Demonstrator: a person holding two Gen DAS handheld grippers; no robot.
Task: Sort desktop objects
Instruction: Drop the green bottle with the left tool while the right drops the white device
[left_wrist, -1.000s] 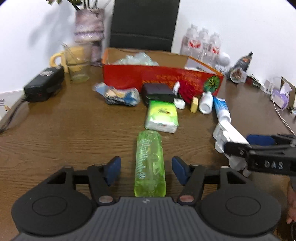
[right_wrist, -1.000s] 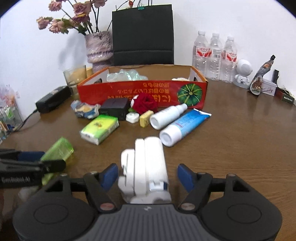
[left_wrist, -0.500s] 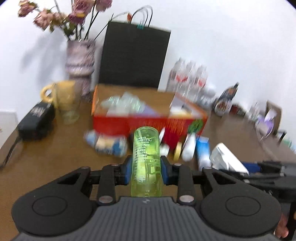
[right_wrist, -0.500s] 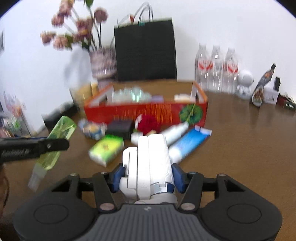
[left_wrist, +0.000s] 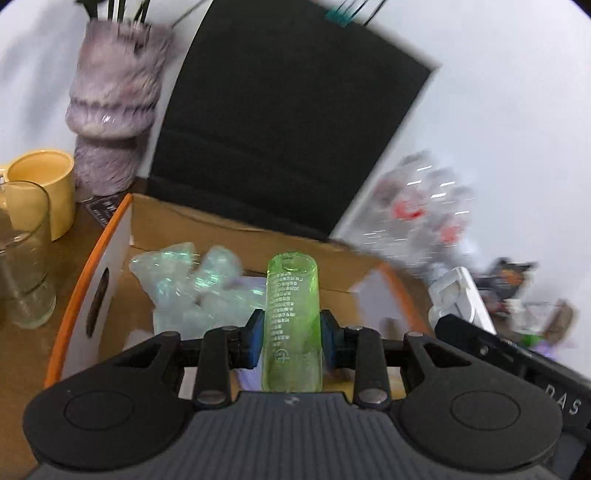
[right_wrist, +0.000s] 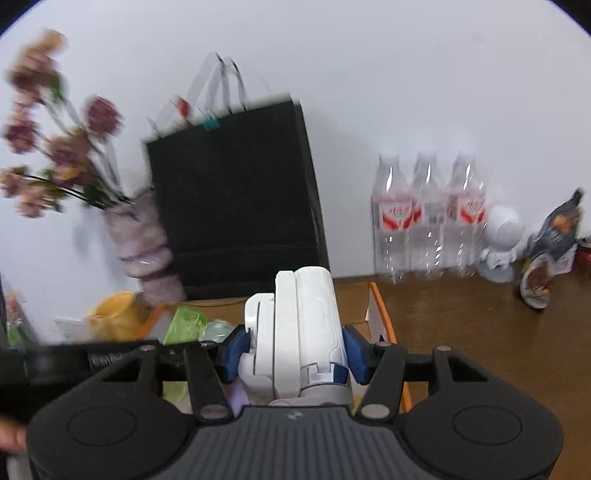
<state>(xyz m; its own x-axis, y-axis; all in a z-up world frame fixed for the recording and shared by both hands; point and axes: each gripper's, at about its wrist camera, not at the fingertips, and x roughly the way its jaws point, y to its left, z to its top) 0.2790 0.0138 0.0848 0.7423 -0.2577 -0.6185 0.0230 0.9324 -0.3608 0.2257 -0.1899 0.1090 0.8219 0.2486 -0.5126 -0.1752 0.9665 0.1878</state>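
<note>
Left tool (left_wrist: 291, 341) clamped on green bottle (left_wrist: 291, 317), right tool (right_wrist: 293, 352) clamped on white folded gadget (right_wrist: 299, 328); both held above cardboard box (left_wrist: 110, 236), not yet dropped in.

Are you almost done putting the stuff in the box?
Not yet. A clear crinkly bag already lies in the box. The left gripper holds the green bottle over the box, and the right gripper holds a white gadget. Both need dropping in.
</note>
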